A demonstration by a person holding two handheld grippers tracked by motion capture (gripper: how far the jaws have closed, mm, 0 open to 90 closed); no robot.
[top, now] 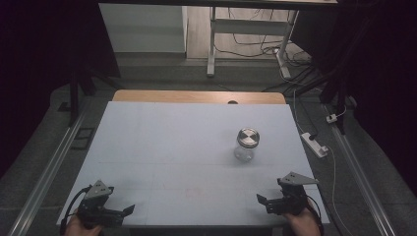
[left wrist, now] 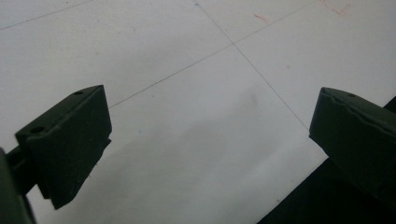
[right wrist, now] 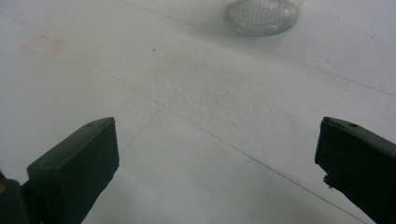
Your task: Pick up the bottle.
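- A clear glass jar [top: 245, 145] with a metal lid [top: 248, 136] was seen standing upright right of centre in the high view, on the pale surface [top: 162, 157].
- The jar's lid was in place on its top, and its rounded glass base [right wrist: 261, 16] was caught at the upper edge of the right gripper view, cut off by the frame.
- Nothing was seen touching the jar; it stood well apart from both hand-held grippers.
- The right hand-held gripper [top: 264, 200] was held at the lower right of the high view, near the surface's front edge, below and slightly right of the jar.
- Its jaws were seen spread wide in the right gripper view, with only bare surface between them.
- The left hand-held gripper [top: 129, 210] was held at the lower left of the high view, also near the front edge, farther from the jar than the right one.
- Its jaws were likewise seen wide apart in the left gripper view, with nothing between them.
- Thin pencilled lines [left wrist: 205, 51] were seen crossing on the surface, and faint red marks [right wrist: 44, 43] showed at the upper left of the right gripper view.
- A strip of wooden tabletop [top: 196, 97] was visible beyond the surface's far edge.
- A white power strip [top: 314, 144] lay on the floor at the right of the high view.
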